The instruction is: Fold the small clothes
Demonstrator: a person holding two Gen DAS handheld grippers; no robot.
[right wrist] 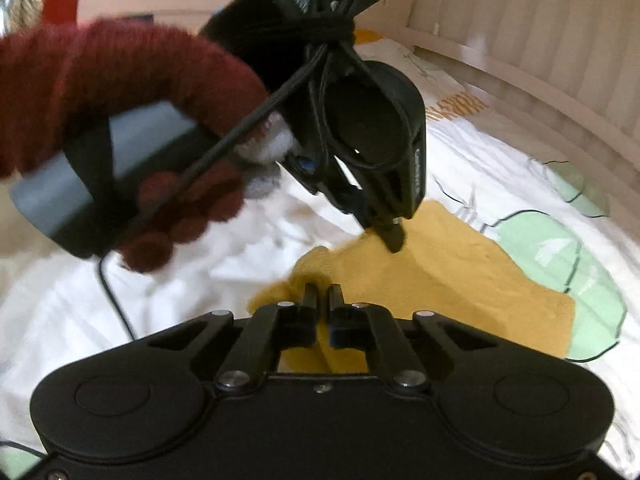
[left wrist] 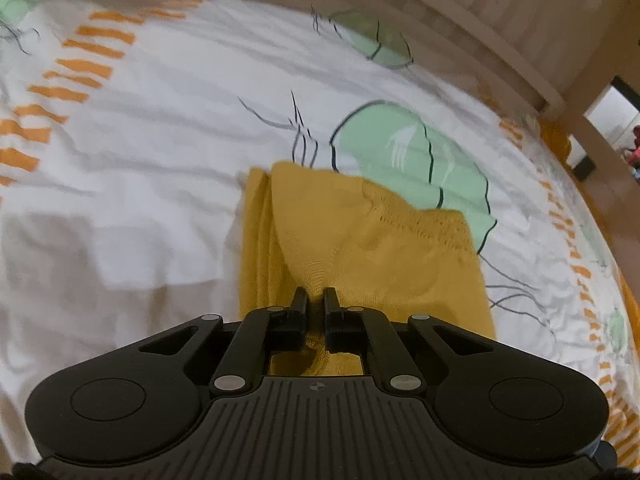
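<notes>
On the bedsheet (left wrist: 140, 152), both grippers' fingers (left wrist: 316, 300) (right wrist: 323, 298) pinch the yellow garment's (left wrist: 360, 248) near edge.

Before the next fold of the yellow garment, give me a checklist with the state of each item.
1. Left gripper pinching the yellow garment: ok, cloth bunched between nearly closed fingers.
2. Right gripper pinching a garment corner: ok.
3. Rest of the garment lying on the bedsheet: ok.
4. Garment smooth: not ok, ridged and wrinkled.
5. Cable away from the cloth: ok.
6. Far edges aligned: cannot tell.
</notes>
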